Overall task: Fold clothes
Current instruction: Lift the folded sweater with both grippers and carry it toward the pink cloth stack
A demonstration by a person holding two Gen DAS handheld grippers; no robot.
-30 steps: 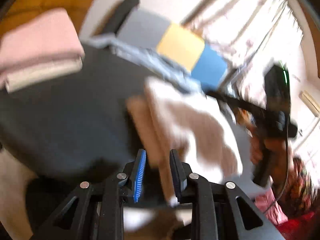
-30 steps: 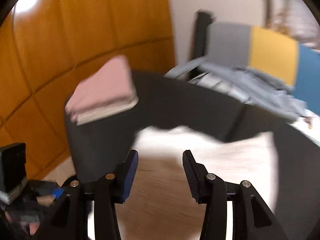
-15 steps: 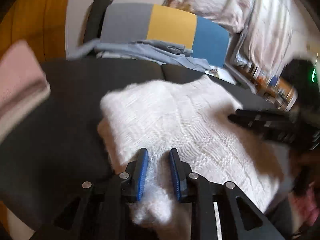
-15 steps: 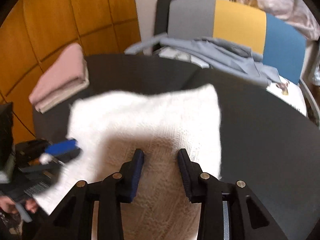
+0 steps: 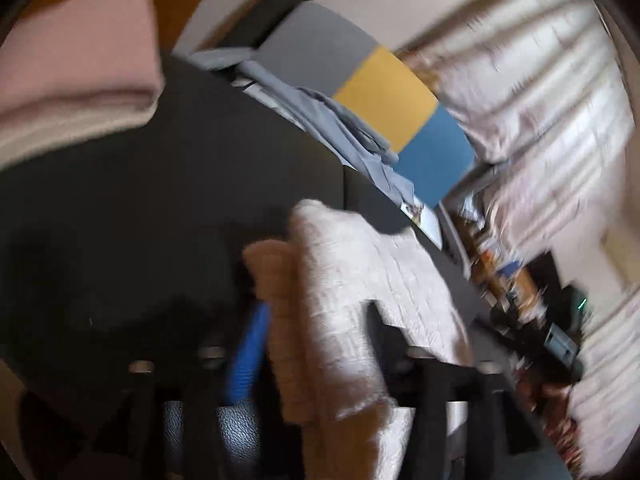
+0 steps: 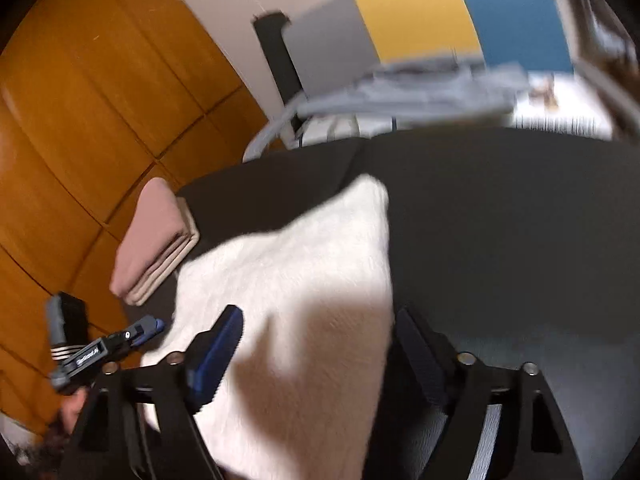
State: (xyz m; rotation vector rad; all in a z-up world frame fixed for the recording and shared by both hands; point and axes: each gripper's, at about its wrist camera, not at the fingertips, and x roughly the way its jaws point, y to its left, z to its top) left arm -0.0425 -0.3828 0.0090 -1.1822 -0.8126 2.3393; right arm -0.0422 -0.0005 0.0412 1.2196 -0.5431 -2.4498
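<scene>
Spreading across the middle of both wrist views, a dark table [image 6: 520, 216] takes up most of the frame; its right half in the right wrist view lies bare, and its left half in the left wrist view is bare too. A seam runs through the tabletop near its far edge.

On the table lies a folded white knitted garment [image 6: 304, 280], reaching from the frame's centre down to the lower edge in both views. Its right edge sits straight against the dark top.

At the table's left edge, in the left-centre of the right wrist view, rests a folded pink and beige stack [image 6: 156, 240], well apart from the white garment's far corner.

Beyond the far edge stands a chair with a grey, yellow and blue back [image 6: 420, 20], with grey-blue clothes [image 6: 420, 96] heaped on it. Orange wooden panels [image 6: 80, 120] fill the upper left.

The right gripper [image 6: 316, 348] is opening, its jaws wide, the garment lying between them, unpinched. The left gripper [image 5: 312, 344] is opening likewise, astride the garment's fold; it also appears lower left in the right wrist view, where small print on its arm is too blurred to read.
</scene>
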